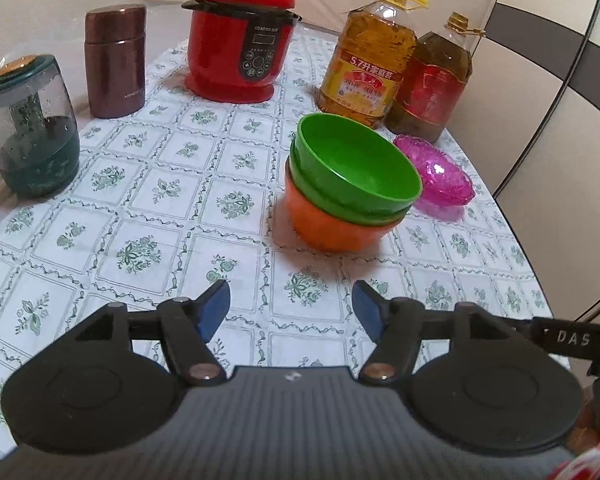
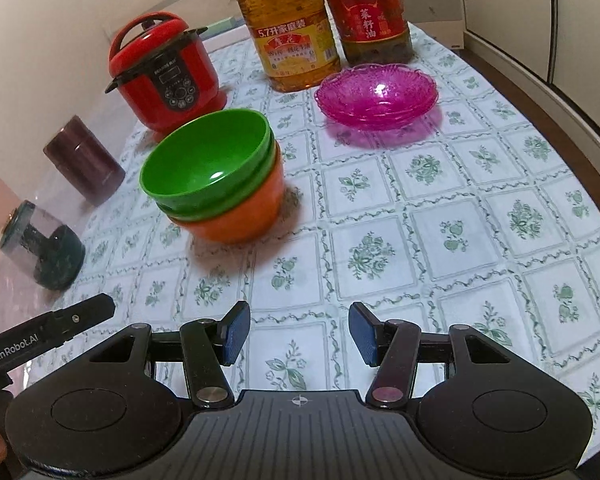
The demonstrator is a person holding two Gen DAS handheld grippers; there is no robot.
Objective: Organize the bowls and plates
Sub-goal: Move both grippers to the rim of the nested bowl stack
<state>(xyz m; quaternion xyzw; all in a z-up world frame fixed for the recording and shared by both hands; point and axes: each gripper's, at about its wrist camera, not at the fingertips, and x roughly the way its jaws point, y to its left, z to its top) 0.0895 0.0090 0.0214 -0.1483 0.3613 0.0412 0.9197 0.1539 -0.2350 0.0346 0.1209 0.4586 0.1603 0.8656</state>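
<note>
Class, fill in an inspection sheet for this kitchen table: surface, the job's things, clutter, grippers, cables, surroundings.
Surface: table under a floral cloth.
Job's things: green bowls nested in an orange bowl; pink dishes stacked beside them.
Clutter: red cooker, two oil bottles, flask, jar.
Grippers: left gripper and right gripper open, empty.
Cables: nothing seen.
Surroundings: pale wall.

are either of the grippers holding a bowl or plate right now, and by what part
Nothing is held. The left gripper and right gripper are both open over bare tablecloth, short of the stacked green plastic bowl and pink translucent plates.
</note>
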